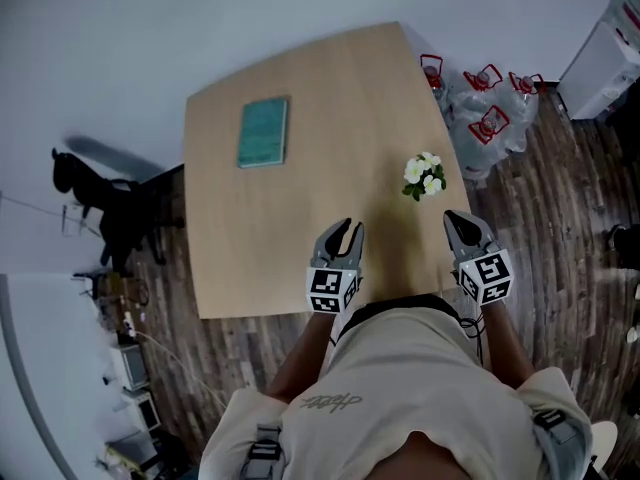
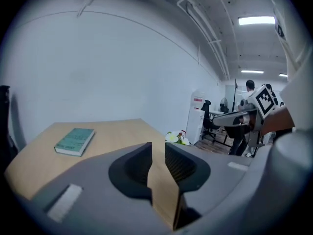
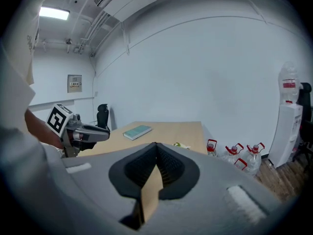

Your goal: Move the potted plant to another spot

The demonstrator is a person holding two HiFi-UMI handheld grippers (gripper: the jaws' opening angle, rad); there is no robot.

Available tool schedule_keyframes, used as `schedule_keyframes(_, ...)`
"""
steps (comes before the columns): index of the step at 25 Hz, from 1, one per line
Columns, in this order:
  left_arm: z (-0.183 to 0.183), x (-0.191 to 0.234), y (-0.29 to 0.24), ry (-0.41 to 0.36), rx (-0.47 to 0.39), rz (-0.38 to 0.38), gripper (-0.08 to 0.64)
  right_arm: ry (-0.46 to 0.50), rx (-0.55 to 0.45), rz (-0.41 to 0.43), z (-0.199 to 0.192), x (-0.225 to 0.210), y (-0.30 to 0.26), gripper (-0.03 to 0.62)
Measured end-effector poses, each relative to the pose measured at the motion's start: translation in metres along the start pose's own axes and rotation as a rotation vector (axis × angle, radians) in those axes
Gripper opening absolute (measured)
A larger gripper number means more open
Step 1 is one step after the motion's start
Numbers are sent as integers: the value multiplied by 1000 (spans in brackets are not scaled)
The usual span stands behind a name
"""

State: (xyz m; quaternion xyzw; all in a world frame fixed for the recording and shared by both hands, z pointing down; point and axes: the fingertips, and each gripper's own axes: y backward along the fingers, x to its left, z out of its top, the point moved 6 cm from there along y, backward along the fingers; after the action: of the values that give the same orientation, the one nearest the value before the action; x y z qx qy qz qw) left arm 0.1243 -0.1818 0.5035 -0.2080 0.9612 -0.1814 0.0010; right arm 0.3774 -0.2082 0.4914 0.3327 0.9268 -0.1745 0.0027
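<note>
left gripper (image 1: pixel 346 226) jaws stand narrowly apart, right gripper (image 1: pixel 454 217) jaws meet, both empty over the near edge of the table (image 1: pixel 300 218). the potted plant (image 1: pixel 424 175) stands upright near the right edge, clear of both: fits pickup pending or placement done. any grip belongs low, beneath the blooms.

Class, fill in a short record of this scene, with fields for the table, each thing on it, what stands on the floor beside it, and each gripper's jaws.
Surface: light wooden rectangular table
Far side, left: teal rectangular book, lying flat
Right edge: small potted plant with white flowers, apart from both grippers
Left gripper: over the table's near edge, jaws slightly apart, nothing between them
Right gripper: at the near right corner, jaws together, empty
Floor, right of table: clear water bottles with red handles
</note>
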Motion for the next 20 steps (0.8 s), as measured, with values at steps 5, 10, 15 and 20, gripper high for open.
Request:
schedule_keyframes(5,5,18,28,36,-59,38,15,23,-23,0,11,21,-7,3)
schedule_keyframes(10,11,35,43,49,-89,80,15,79,-34,16,22,41,-3,3)
schedule_keyframes(15,22,51,50,23,-105,109,15,97,-77,18,38,47,-2,3)
schedule_keyframes(20,41,67,59,-55,-100,141,15,99,-138,10,58,53,1,3)
